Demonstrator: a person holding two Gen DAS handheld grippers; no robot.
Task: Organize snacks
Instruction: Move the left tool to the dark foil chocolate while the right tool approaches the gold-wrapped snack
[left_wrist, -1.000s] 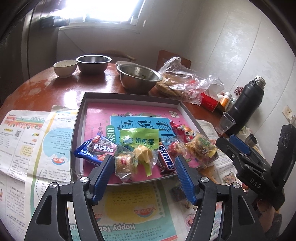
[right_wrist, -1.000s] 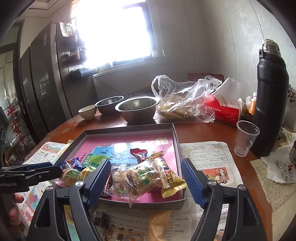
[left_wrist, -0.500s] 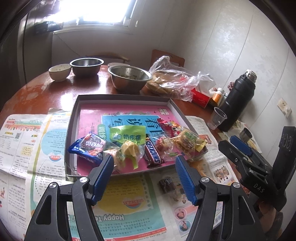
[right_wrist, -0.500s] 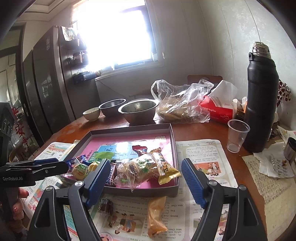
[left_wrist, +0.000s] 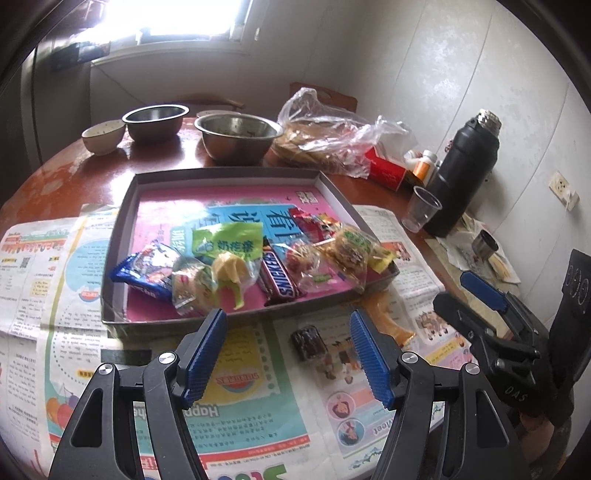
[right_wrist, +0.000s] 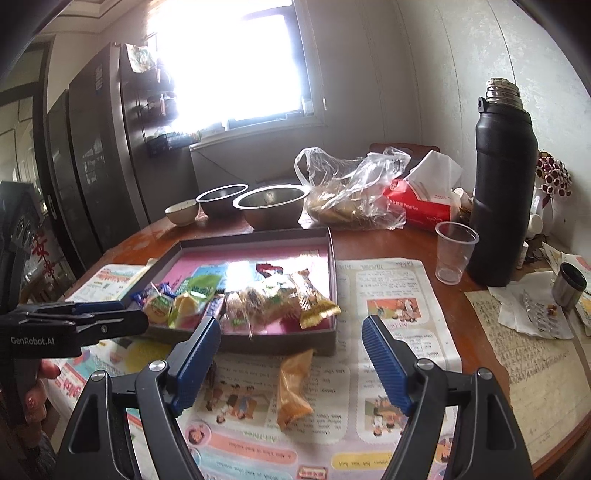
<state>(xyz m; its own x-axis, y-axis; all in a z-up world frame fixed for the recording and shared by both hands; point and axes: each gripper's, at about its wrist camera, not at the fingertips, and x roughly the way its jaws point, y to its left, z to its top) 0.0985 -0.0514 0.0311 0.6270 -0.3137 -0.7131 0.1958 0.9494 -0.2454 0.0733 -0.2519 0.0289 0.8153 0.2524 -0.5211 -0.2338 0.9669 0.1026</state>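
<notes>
Rm inventory: window (right_wrist: 236, 62), blown out w/ daylight, set in far wall. Pale panelled wall (right_wrist: 461, 74) at right; socket (left_wrist: 562, 185) fitted. Dark fridge (right_wrist: 99, 147) stood at left. Round red-brown table (left_wrist: 74, 173); chair back (left_wrist: 332, 99) seen behind.

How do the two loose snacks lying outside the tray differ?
The dark brown snack is short and blocky; the orange snack is longer and crumpled. The dark brown snack lies ahead of the left gripper, the orange snack ahead of the right gripper. Both rest on newspaper beside the tray.
</notes>
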